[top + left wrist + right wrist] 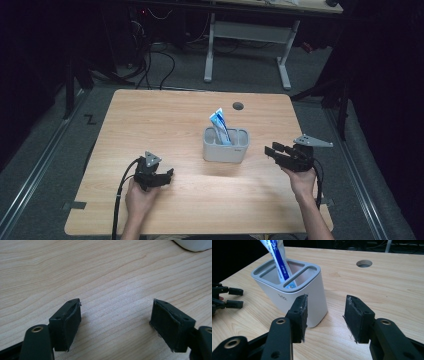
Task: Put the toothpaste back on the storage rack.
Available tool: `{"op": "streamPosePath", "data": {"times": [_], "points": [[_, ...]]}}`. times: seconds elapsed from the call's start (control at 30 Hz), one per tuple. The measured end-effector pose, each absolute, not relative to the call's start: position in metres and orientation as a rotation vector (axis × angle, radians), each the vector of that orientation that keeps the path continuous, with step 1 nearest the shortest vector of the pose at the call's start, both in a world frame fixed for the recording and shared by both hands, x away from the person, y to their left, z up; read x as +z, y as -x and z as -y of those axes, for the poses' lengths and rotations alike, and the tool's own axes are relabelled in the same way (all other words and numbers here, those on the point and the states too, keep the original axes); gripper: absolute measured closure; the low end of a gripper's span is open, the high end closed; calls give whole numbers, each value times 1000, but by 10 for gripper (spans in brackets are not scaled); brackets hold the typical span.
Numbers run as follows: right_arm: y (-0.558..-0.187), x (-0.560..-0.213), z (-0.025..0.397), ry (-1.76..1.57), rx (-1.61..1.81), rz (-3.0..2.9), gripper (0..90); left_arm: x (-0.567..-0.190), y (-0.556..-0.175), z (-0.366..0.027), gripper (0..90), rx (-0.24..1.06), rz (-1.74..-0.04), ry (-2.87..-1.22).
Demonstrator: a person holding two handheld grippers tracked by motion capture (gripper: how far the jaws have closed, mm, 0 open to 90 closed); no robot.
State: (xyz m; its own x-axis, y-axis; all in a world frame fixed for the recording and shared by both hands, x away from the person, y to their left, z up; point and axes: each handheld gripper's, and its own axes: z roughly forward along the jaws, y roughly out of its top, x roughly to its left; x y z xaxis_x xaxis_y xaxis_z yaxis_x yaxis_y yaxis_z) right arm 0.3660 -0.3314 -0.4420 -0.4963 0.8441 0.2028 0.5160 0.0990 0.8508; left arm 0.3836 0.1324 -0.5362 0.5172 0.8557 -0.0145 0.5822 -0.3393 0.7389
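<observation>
Both claws, left & right, spread apart w/ nothing held, flanking toothpaste holder.

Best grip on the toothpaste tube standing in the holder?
Pinch the toothpaste tube on its flat upper end, coming from above: that part sticks out over the holder rim, tilted, while the lower part sits inside a compartment. The open right tool is probably the closer one.

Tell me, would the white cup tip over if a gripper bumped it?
Probably not easily: the white cup looks wide, with a broad flat base on the table. A push low down might just slide it on the smooth wood. The toothpaste tube leans out tall, so a bump up high could tip it.
</observation>
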Motion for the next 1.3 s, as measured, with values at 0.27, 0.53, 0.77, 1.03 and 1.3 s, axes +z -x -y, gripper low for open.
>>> {"op": "streamPosePath", "data": {"times": [0.27, 0.53, 0.77, 1.03, 1.3], "points": [[-363, -447, 334, -1349, 1359, -2040, 532, -536, -384, -132, 247, 498, -1168, -2055], [-359, -454, 338, -1374, 1351, -2034, 532, -536, -384, -132, 247, 498, -1168, -2055], [-356, -460, 340, -1390, 1348, -2029, 532, -536, -384, -132, 247, 498, -1168, -2055], [-354, -465, 341, -1403, 1318, -2022, 528, -536, -384, -132, 247, 498, -1168, -2055], [-355, -475, 342, -1430, 1282, -2018, 525, -536, -384, -132, 247, 498, -1168, -2055]]}}
